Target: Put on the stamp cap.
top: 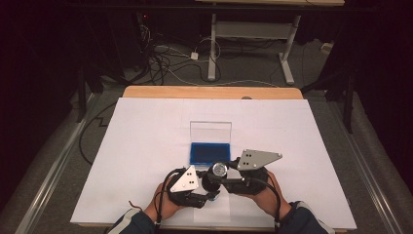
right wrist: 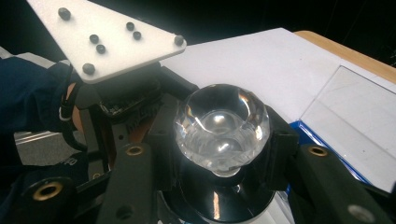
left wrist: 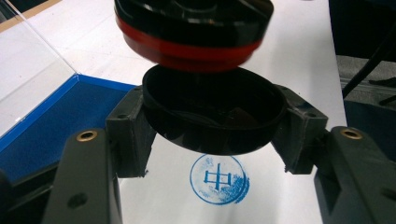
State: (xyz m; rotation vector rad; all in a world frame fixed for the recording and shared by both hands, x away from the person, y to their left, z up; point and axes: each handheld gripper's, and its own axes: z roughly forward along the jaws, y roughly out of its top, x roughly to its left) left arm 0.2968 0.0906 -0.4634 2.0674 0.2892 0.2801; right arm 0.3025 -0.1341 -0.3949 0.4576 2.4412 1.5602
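- The left gripper has its fingers clenched on a round black plastic cap, pinching it at 2 opposite sides of its rim; the cap hangs tilted above the paper, mouth up.
- The right gripper has its fingers clenched around the clear faceted knob of a round stamp with a black body and a red band.
- The stamp hovers just above the cap, apart from it by a narrow gap, in the left gripper view.
- Under the cap, a round blue stamp print sits on the white paper sheet that covers most of the wooden counter.
- A blue ink pad in an open case with a clear upright lid lies just beyond the 2 grippers; its near blue edge lies close to the left fingers.
- Both grippers sit near the counter's front edge, at the middle.
- Wide bare paper lies to the left, to the right and behind the ink pad.
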